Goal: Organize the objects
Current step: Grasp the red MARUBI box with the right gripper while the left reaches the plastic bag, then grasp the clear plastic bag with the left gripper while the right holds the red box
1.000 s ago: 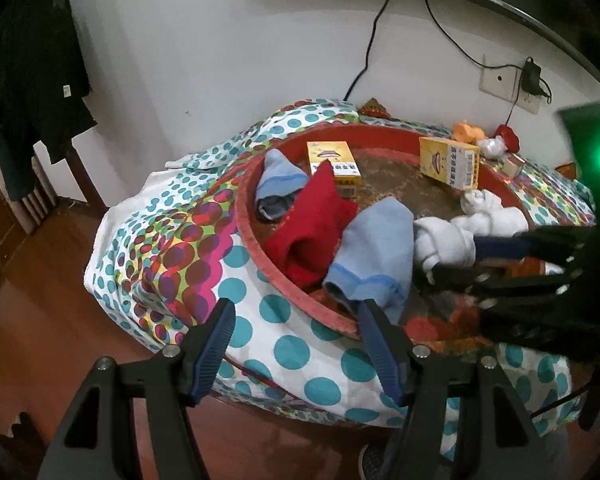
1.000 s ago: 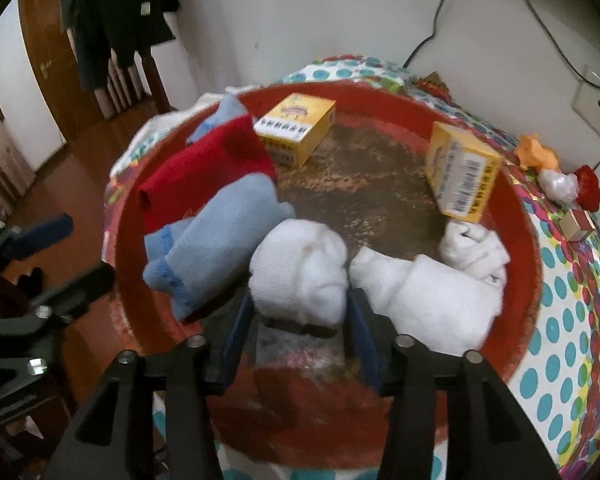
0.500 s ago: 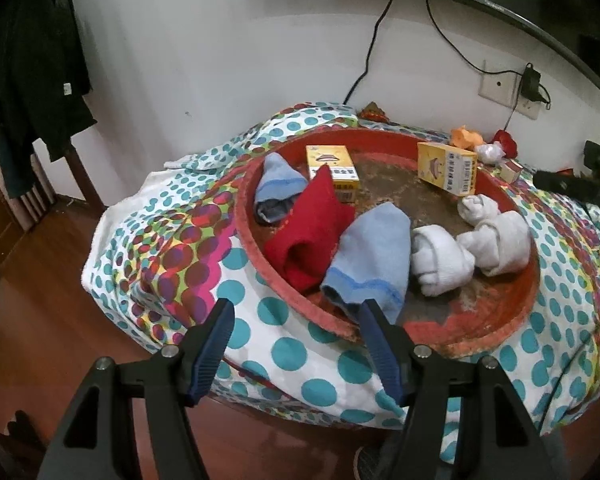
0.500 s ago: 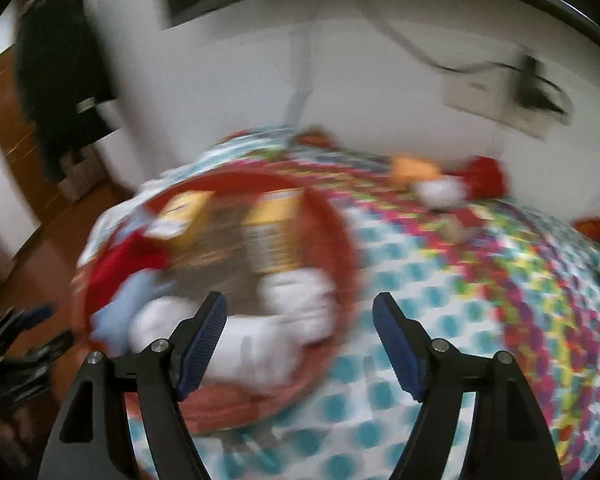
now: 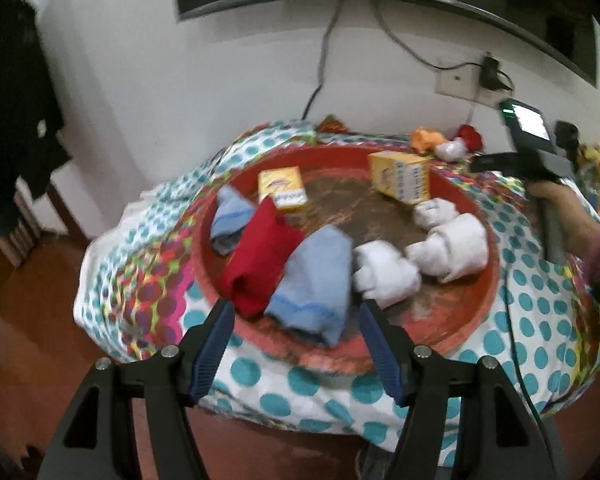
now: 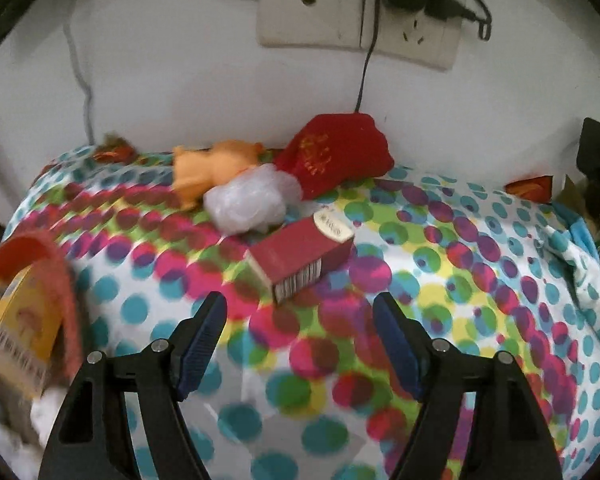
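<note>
1. Right gripper [image 6: 300,320]: jaws spread wide, nothing between them, hovering over the dotted cloth [image 6: 460,264] and aimed at the small red box [image 6: 300,260] lying just ahead on its side, barcode end toward the camera.
2. Left gripper [image 5: 296,336]: also wide open and empty, held off the near edge of the red tray [image 5: 480,312], fingers in line with the light blue cloth [image 5: 316,280].
3. Likely step: right side goes for the red box, one of the loose items outside the tray. That's a judgement; nothing is touched yet.
4. To do it well: come in low, straddle the box across its narrow width, not end to end. Centre it between the pads before squeezing; the cloth is soft and wrinkled, so the box may tip or slide if one finger nudges it first.
5. Just behind the box: a white crinkly plastic wad [image 6: 248,200], touching or nearly touching it. Avoid snagging it.
6. Further back by the wall: an orange toy [image 6: 204,168] and a red pouch [image 6: 336,156], also outside the tray.
7. In the tray: two yellow boxes [image 5: 400,176], a red cloth [image 5: 260,256], blue cloths, and white rolled socks [image 5: 452,248].
8. Frames are a bit blurred, so the exact gap between fingers and box is unclear.
</note>
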`<state>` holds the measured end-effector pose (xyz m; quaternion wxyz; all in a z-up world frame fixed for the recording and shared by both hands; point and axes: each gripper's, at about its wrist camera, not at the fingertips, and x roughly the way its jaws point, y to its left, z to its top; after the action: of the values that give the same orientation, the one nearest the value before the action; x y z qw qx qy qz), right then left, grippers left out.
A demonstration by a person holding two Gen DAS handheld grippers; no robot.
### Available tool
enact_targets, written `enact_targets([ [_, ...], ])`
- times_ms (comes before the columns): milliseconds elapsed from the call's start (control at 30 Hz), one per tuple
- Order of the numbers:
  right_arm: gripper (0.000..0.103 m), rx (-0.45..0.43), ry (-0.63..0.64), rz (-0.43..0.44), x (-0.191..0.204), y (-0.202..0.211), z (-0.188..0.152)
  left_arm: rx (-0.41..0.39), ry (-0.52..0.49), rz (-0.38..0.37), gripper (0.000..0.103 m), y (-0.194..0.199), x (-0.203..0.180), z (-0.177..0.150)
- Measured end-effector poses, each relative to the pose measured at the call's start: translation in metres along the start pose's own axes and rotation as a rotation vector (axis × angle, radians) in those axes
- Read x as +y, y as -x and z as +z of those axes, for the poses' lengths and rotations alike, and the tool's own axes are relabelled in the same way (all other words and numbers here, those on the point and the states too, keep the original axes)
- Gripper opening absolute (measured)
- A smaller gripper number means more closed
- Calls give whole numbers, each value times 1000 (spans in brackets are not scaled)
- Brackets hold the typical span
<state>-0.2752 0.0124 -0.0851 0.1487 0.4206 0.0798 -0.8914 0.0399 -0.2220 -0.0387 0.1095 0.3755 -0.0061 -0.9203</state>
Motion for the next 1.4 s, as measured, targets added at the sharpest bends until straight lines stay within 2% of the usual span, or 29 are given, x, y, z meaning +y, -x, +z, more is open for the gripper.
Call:
enact_targets([
  [67,74,2,-18,-23,1,-11,5,-22,-66,20,67,2,-14,9],
  [133,74,0,-37,-25,3,-19,8,-26,-124,-5,67,3,-30,19],
  [333,70,11,-36,-51,-3,-35,17,-17,-188,-184,67,-4,-79,64],
  [400,52,16,-38,-31,-10,-37,17,-19,-195,-239,67,-12,-97,77],
  [500,38,15,-17,-1,-24,-33,14,-18,-218,-269,67,-29,-128,95],
  [633,28,29,36,36,-46,-21,1,-23,-248,-266,67,-59,-169,117],
  [767,28,37,62,54,-76,-1,-23,-8,-307,-258,67,-98,-210,142],
  [900,28,44,88,78,-102,14,-42,3,-349,-329,67,-134,-242,165],
  [1000,28,33,120,84,-110,25,-56,56,-400,-325,67,-167,-264,180],
  [1167,28,15,109,112,-116,31,-64,155,-292,-295,67,-222,-267,209],
  [1300,29,15,99,124,-119,30,-65,238,-255,-271,67,-251,-270,215],
  [1400,30,16,110,117,-117,29,-65,209,-254,-227,67,-258,-272,219],
])
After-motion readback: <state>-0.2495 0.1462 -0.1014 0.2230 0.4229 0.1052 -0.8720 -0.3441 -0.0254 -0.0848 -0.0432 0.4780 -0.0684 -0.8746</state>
